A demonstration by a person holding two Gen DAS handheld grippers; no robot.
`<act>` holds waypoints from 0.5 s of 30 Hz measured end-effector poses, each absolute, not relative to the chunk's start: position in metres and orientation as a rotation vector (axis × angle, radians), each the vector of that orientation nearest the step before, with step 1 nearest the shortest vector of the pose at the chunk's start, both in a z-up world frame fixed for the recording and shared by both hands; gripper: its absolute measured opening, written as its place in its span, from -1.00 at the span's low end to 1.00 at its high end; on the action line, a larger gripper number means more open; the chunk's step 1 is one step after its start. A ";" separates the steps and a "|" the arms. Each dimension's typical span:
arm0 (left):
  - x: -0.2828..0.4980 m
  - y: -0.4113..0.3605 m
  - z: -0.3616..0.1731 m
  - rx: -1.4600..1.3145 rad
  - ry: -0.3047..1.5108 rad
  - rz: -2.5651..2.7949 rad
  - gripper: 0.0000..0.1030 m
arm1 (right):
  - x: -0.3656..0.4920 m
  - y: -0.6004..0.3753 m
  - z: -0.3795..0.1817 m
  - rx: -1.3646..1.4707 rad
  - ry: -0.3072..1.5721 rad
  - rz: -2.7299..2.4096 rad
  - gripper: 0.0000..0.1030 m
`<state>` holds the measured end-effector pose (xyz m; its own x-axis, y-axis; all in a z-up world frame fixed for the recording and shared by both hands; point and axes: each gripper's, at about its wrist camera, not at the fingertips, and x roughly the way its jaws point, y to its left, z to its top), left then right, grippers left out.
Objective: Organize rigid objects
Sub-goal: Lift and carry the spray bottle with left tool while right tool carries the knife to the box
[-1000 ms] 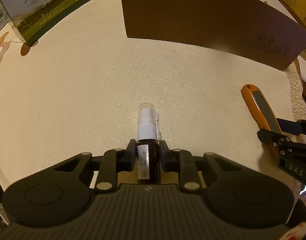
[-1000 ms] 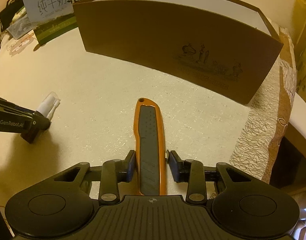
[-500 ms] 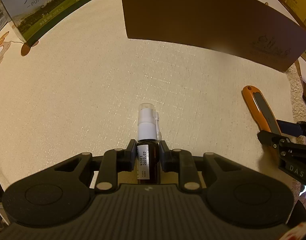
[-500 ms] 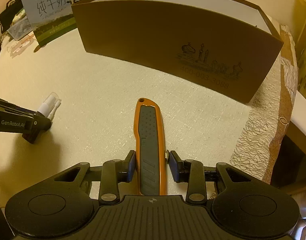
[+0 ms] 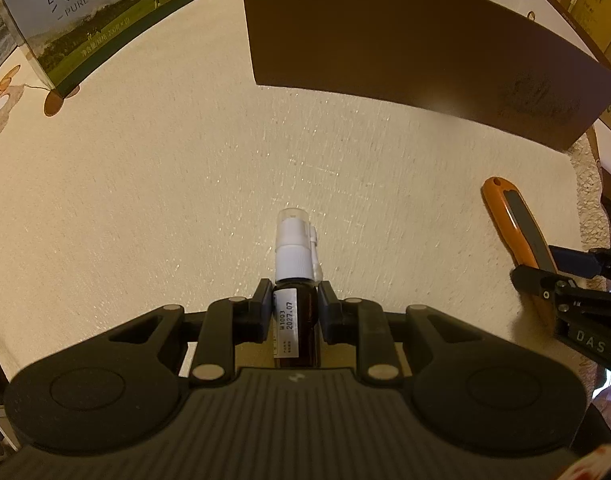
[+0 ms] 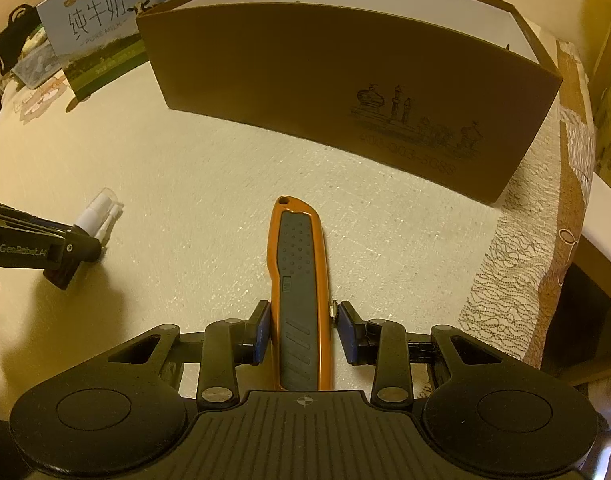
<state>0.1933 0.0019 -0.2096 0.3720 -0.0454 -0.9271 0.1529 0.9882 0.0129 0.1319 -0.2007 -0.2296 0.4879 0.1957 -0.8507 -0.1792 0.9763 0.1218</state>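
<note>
A small brown spray bottle (image 5: pixel 296 322) with a white pump and clear cap lies on the cream tablecloth (image 5: pixel 145 200). My left gripper (image 5: pixel 295 300) is shut on its brown body, and the cap points away from me. The bottle (image 6: pixel 99 212) and left gripper (image 6: pixel 71 256) also show at the left of the right wrist view. An orange utility knife (image 6: pixel 299 248) with a grey grip lies flat on the cloth. My right gripper (image 6: pixel 301 320) is shut on it, its blue pads against the knife's sides. The left wrist view has the knife (image 5: pixel 513 216) and right gripper (image 5: pixel 545 266) at its right edge.
A tall brown cardboard box (image 6: pixel 305 80) with a white inside stands open-topped across the back of the table. A milk carton case (image 6: pixel 97 28) stands at the back left. The table's right edge (image 6: pixel 517 280) drops off under a patterned lace cloth.
</note>
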 end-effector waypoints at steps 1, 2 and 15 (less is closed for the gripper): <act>0.193 0.002 -0.209 0.101 1.182 -0.129 -0.62 | 0.132 -0.201 -0.229 0.021 1.037 0.228 -0.38; 0.193 0.002 -0.207 0.100 1.179 -0.130 -0.62 | 0.132 -0.202 -0.229 0.028 1.037 0.229 -0.38; 0.196 -0.009 -0.166 0.081 1.088 -0.180 -0.62 | 0.138 -0.226 -0.188 0.212 1.014 0.257 -0.38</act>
